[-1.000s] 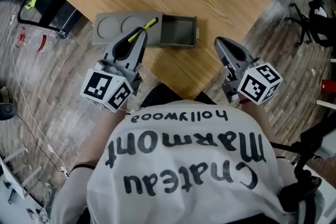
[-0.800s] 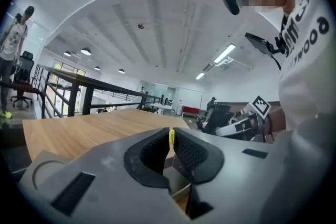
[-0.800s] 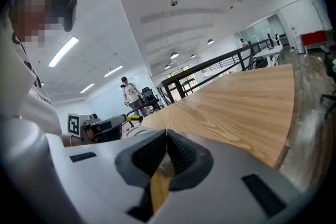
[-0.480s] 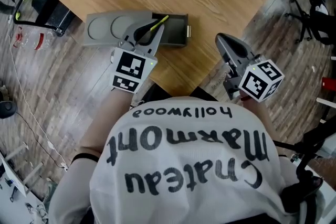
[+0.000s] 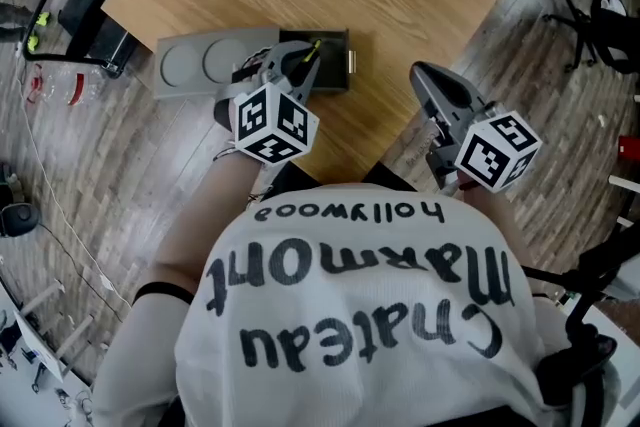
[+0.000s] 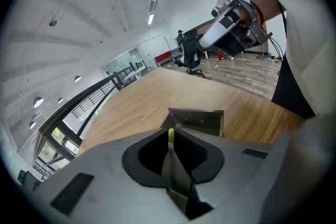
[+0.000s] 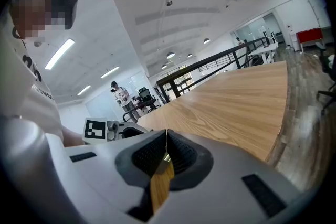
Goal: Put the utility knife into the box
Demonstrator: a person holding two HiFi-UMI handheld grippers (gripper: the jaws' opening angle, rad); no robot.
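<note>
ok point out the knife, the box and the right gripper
knife (image 6: 170, 135), left gripper view, its yellow tip
box (image 6: 198, 120), left gripper view, its near wall
right gripper (image 5: 417, 71), head view, its closed fingertips

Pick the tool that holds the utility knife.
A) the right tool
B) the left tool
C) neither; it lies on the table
B: the left tool is shut on the utility knife, whose yellow tip shows between its jaws; the right tool is shut on nothing.
</note>
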